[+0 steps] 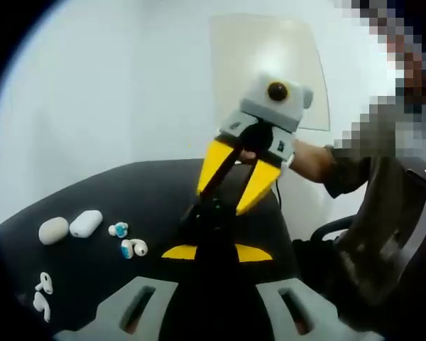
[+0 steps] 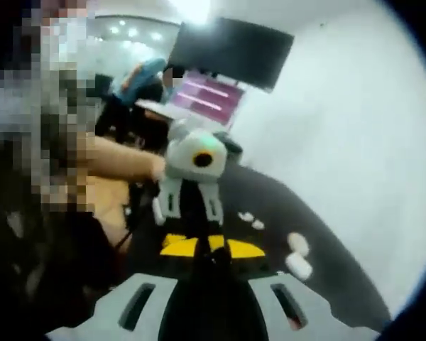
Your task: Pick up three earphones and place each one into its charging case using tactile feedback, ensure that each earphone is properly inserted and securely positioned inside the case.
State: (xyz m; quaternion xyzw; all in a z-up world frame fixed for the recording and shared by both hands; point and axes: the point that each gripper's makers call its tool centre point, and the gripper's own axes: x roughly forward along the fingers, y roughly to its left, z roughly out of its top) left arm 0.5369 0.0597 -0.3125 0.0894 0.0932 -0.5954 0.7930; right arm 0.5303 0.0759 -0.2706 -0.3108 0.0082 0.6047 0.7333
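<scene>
Black tabletop [image 1: 156, 185], round-edged, set against a white wall [image 1: 92, 85]. In the left gripper view, near the tabletop's left part: two white charging cases, one rounded [image 1: 53, 230] and one more elongated [image 1: 86, 223], lying just beside each other; to their right, a small white earphone with a teal part [image 1: 118, 229]; just below it, a second white-and-teal earphone [image 1: 133, 248]; well apart, toward the near left edge, a pair of plain white earphones [image 1: 42, 293]. None of these is touched by either claw. Right claw [image 1: 236, 186] enters this view from the right, raised above the tabletop, its yellow fingers [image 1: 214, 165] pointing down and toward the camera with a clear gap between them, holding nothing; a person's hand and dark sleeve [image 1: 344, 170] behind it. Left claw [image 1: 214, 252], own to this view, low in the frame: grey jaw bases and yellow tips, spread hard to judge, so its state cannot be told. In the right gripper view, blurred: left claw [image 2: 188, 207] facing the camera, held by a bare forearm [image 2: 117, 160]; right claw [image 2: 211, 247] at the bottom, yellow tips apart; two white cases [image 2: 298, 254] and two small white earphones [image 2: 251, 220] on the tabletop to the right; a dark monitor [image 2: 231, 50] and a lit screen [image 2: 207, 96] in the background.
</scene>
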